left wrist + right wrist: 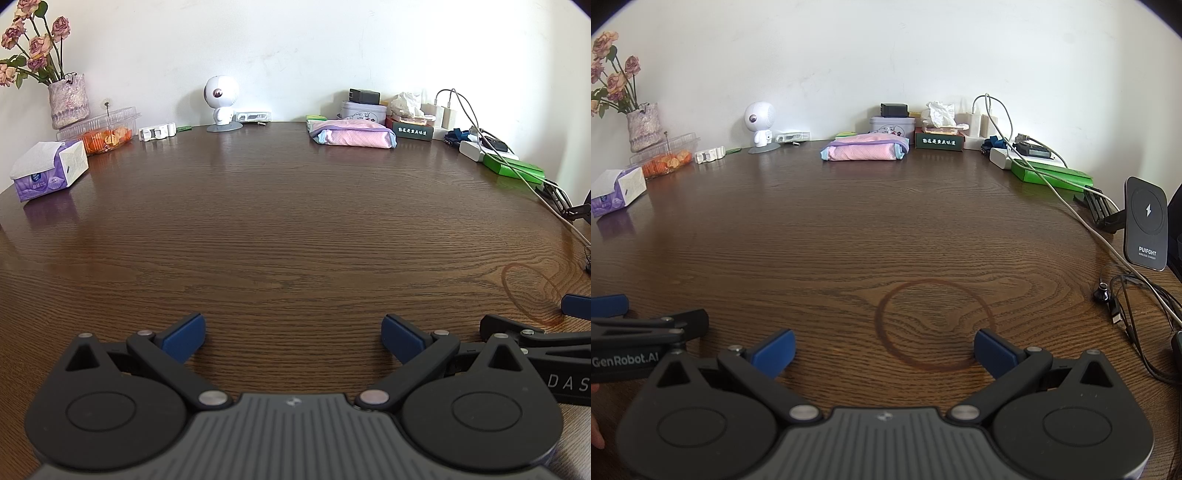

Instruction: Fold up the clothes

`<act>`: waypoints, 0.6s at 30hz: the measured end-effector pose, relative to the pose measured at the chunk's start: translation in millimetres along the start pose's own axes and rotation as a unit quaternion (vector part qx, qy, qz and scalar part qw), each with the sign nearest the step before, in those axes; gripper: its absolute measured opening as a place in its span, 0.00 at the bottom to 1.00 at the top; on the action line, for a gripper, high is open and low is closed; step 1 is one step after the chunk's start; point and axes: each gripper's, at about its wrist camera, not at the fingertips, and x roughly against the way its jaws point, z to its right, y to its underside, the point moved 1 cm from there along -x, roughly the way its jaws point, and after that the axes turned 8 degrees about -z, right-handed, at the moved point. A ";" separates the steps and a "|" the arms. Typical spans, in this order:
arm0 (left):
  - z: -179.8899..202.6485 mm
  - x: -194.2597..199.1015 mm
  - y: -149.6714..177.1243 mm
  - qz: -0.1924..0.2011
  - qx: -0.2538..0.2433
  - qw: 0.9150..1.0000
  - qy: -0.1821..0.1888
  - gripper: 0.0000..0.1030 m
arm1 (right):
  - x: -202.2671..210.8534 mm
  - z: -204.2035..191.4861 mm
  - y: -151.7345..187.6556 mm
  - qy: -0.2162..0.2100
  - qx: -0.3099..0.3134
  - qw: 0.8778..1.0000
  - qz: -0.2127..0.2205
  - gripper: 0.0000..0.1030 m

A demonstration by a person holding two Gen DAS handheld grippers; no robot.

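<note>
A folded pink garment with lilac and pale blue trim (pixel 352 137) (pixel 865 150) lies flat at the far side of the dark wooden table (pixel 288 229) (pixel 849 229), near the wall. My left gripper (pixel 293 338) hovers low over the near part of the table, jaws wide open, nothing between its blue pads. My right gripper (pixel 884 350) stands beside it on the right, also wide open and empty, above a ring stain (pixel 936 325) in the wood. Each gripper shows at the edge of the other's view. Both are far from the garment.
A tissue box (pixel 50 170), a fruit container (pixel 107 133) and a vase of dried roses (pixel 68 99) line the left. A white robot figure (pixel 221 103), tins and boxes (pixel 364 109) stand by the wall. Chargers, cables (pixel 1126 306), a green box (pixel 1052 175) and a wireless charger stand (pixel 1147 223) crowd the right edge.
</note>
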 end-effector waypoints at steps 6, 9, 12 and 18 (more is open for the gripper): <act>0.0 0.3 -0.2 0.000 0.000 1.000 0.000 0.99 | 0.0 0.0 0.0 0.000 0.000 1.000 0.000 1.00; -0.1 0.5 -0.3 0.000 0.000 1.000 0.000 0.99 | 0.0 0.0 0.0 0.000 0.000 1.000 0.000 1.00; -0.1 0.8 -0.5 0.000 0.000 1.000 0.000 1.00 | 0.0 0.0 0.0 0.000 0.000 1.000 0.000 1.00; -0.3 2.6 -1.7 0.000 0.000 1.000 0.001 1.00 | 0.0 0.0 0.0 0.000 0.000 1.000 0.000 1.00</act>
